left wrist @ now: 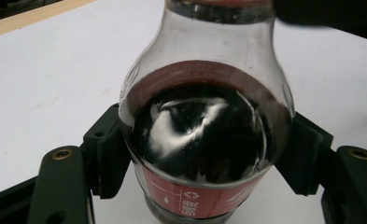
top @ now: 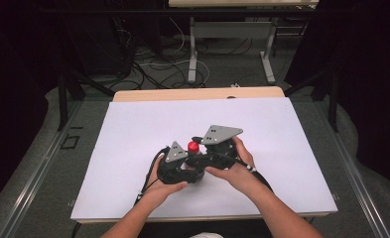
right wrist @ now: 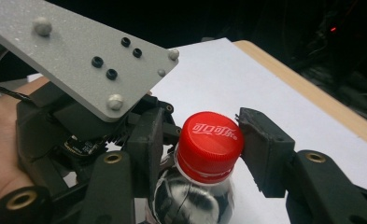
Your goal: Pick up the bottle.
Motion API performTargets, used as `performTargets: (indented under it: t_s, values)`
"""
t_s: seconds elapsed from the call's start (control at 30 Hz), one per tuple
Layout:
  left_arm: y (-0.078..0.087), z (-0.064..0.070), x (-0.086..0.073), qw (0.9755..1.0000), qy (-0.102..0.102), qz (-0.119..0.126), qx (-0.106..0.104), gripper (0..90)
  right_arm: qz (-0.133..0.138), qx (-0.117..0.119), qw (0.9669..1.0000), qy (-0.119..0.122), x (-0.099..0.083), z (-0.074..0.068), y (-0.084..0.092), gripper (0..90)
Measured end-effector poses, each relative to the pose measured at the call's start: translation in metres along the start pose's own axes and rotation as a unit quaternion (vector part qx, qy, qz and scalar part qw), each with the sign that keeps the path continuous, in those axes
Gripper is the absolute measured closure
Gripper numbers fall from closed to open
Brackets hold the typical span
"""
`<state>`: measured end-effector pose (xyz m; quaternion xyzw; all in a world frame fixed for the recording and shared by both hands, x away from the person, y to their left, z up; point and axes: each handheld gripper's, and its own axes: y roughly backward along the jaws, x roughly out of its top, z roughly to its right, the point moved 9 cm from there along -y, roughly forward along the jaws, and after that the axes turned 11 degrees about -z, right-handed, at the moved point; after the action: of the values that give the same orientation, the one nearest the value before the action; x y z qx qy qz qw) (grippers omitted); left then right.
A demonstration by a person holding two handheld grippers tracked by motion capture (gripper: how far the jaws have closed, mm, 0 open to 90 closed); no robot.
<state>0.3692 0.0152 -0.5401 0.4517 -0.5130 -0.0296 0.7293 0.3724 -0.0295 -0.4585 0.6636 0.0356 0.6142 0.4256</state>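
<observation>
so we had the bottle [top: 193, 148] a little toward our side of the middle of the white table sheet [top: 133, 129], and everything else makes sense relative to that bottle. our left gripper [left wrist: 204, 154] was clamped tight around the bottle's body, one pad on each side just above the red label [left wrist: 195, 198], at the widest part of the dark cola. we figure that was there to keep the bottle from spinning or tipping, basically an anchor.

our right gripper [right wrist: 204, 140] sat up at the bottle's top, jaws either side of the red cap [right wrist: 209, 144]. they weren't squeezing it though: there was a sliver of a gap at the right pad, and we couldn't really tell about the left one, so we'd call them slightly open around the cap, not gripping.

our guess is this was a cap-twisting job, low grip holding, high grip turning. both hands were bunched right at the bottle, the grey plate [right wrist: 83, 60] of the left gripper just beside the cap.
</observation>
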Motion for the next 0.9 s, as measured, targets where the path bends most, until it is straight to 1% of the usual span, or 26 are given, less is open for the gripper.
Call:
performTargets:
  t_s: [0.07,0.13,0.17,0.2,0.23,0.27,0.3,0.33,0.37,0.4,0.43,0.47,0.5,0.53,0.57,0.6,0.63,0.67,0.8,0.83,0.87,0.9]
  values:
    - [-0.0005,0.0002,0.0007,1.0000,-0.003,0.003,0.001,30.0,0.001,-0.007,0.9999,0.009,0.0005,-0.0004,-0.0012,52.4]
    - [-0.0007,0.0008,0.0003,1.0000,-0.004,0.000,0.001,30.0,-0.002,-0.003,1.0000,0.005,0.0005,-0.0002,-0.0028,53.8]
    - [-0.0011,0.0010,0.0007,1.0000,-0.005,0.001,0.003,30.0,0.003,-0.003,0.9999,0.009,0.0017,0.0012,-0.0039,54.7]
    - [-0.0014,0.0017,0.0010,1.0000,-0.007,0.003,0.002,30.0,0.003,0.002,0.9999,0.011,0.0026,0.0016,-0.0053,56.7]
    - [-0.0014,0.0023,0.0006,1.0000,-0.009,0.000,0.002,30.0,0.003,0.002,0.9999,0.011,0.0026,0.0016,-0.0053,56.7]
    - [-0.0019,0.0027,0.0009,1.0000,-0.009,0.002,0.002,30.0,0.005,0.005,1.0000,0.006,0.0033,0.0019,-0.0075,59.9]
    - [-0.0012,0.0034,-0.0002,0.9999,-0.012,-0.006,-0.003,30.0,0.005,0.005,1.0000,0.006,0.0033,0.0019,-0.0075,59.9]
    - [-0.0022,0.0033,0.0000,0.9999,-0.010,-0.001,-0.003,30.0,0.002,0.011,0.9999,0.006,0.0033,0.0031,-0.0085,60.3]
    - [-0.0020,0.0037,-0.0011,0.9999,-0.008,-0.005,-0.005,30.0,0.002,0.011,0.9999,0.006,0.0033,0.0031,-0.0085,60.3]
    - [-0.0022,0.0038,-0.0012,1.0000,-0.006,-0.005,-0.005,30.0,-0.003,0.017,0.9998,0.009,0.0029,0.0033,-0.0085,60.5]
    - [-0.0023,0.0038,-0.0014,1.0000,-0.005,-0.006,-0.004,30.1,-0.003,0.030,0.9994,0.016,0.0028,0.0051,-0.0085,60.7]
    - [-0.0023,0.0038,-0.0016,0.9999,-0.007,-0.007,-0.004,30.1,-0.003,0.030,0.9994,0.016,0.0028,0.0051,-0.0085,60.7]
    - [-0.0027,0.0032,-0.0008,0.9999,-0.011,-0.004,-0.003,30.0,-0.006,0.039,0.9990,0.018,0.0027,0.0066,-0.0082,60.8]
    - [-0.0027,0.0034,-0.0002,0.9999,-0.011,-0.002,-0.003,30.0,-0.005,0.047,0.9988,0.007,0.0033,0.0069,-0.0081,60.9]
    - [-0.0018,0.0041,-0.0005,0.9999,-0.013,-0.005,-0.007,30.0,-0.011,0.062,0.9980,0.006,0.0030,0.0079,-0.0066,60.9]
    - [-0.0016,0.0034,0.0001,0.9999,-0.013,-0.003,-0.003,30.0,-0.011,0.062,0.9980,0.006,0.0030,0.0079,-0.0066,61.0]
    - [-0.0013,0.0038,0.0006,0.9999,-0.013,-0.002,-0.004,30.0,-0.011,0.064,0.9978,0.009,0.0031,0.0090,-0.0058,61.0]
    - [-0.0011,0.0044,0.0013,0.9999,-0.013,0.002,-0.007,30.0,-0.010,0.067,0.9977,0.004,0.0038,0.0088,-0.0053,61.0]
    - [-0.0010,0.0038,0.0010,0.9999,-0.013,0.000,-0.004,30.0,-0.009,0.074,0.9972,0.012,0.0045,0.0087,-0.0048,60.9]
    - [-0.0012,0.0034,0.0002,0.9999,-0.013,-0.003,-0.002,30.0,-0.007,0.071,0.9973,0.012,0.0044,0.0088,-0.0055,60.7]
    - [-0.0014,0.0029,-0.0002,0.9999,-0.013,-0.004,-0.001,30.0,-0.013,0.070,0.9974,0.012,0.0034,0.0084,-0.0057,60.3]
    - [-0.0015,0.0033,-0.0007,0.9999,-0.012,-0.008,-0.006,30.0,-0.014,0.067,0.9976,0.009,0.0034,0.0079,-0.0061,58.9]
